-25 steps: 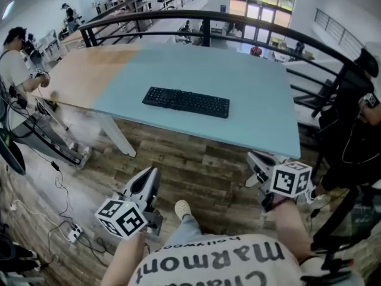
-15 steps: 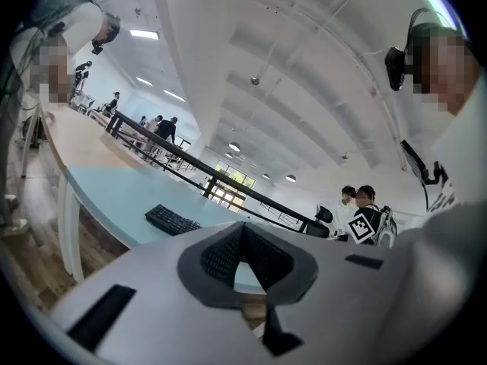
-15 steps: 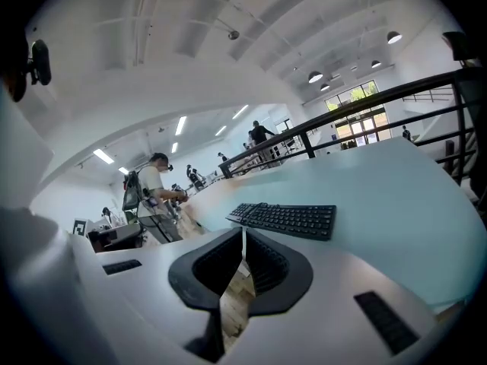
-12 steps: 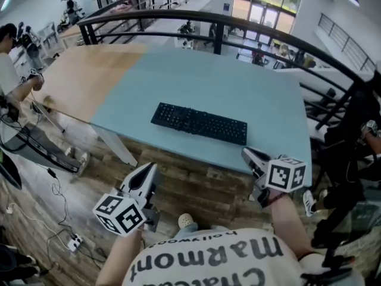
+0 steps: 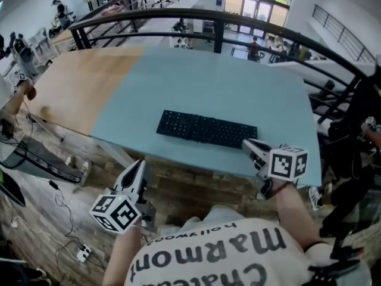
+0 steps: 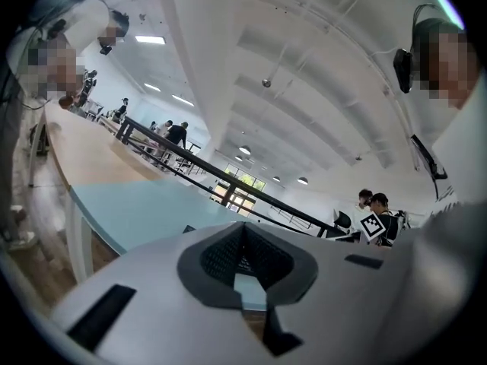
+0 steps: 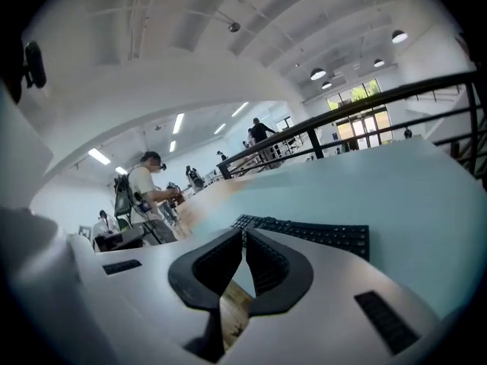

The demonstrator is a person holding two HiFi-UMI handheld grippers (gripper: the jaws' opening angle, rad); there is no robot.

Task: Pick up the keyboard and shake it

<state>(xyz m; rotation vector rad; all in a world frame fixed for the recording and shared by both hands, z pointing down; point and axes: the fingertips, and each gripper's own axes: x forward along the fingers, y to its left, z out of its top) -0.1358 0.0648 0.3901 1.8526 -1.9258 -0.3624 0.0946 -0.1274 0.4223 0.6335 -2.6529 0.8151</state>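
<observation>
1. Head view: a long, flat black keyboard (image 5: 206,129) lay on a big table (image 5: 196,76). It sat on the pale blue part, close to the near edge and a little right of the middle.
2. The far left part of the table was light brown wood.
3. The left gripper (image 5: 139,165), white and grey, was held over the brown wooden floor (image 5: 178,186) on the near side of the table. It was left of the keyboard and well apart from it.
4. In the left gripper view, its two jaws were pressed together. Nothing was between them.
5. The right gripper (image 5: 247,143) was at the near edge of the table, just beside the right end of the keyboard. I could not tell if its tip touched the keyboard.
6. In the right gripper view, its jaws were closed too, with nothing held. The keyboard lay just past the tips, a little to the right.
7. Each gripper had a white cube with black squares on it. The left cube (image 5: 116,213) was low and near, and the right cube (image 5: 288,162) was beside the table's near right corner.
8. A curved black metal rail (image 5: 214,15) ran along the far side of the table.
9. The person's white shirt (image 5: 220,255) with dark letters filled the near middle.
</observation>
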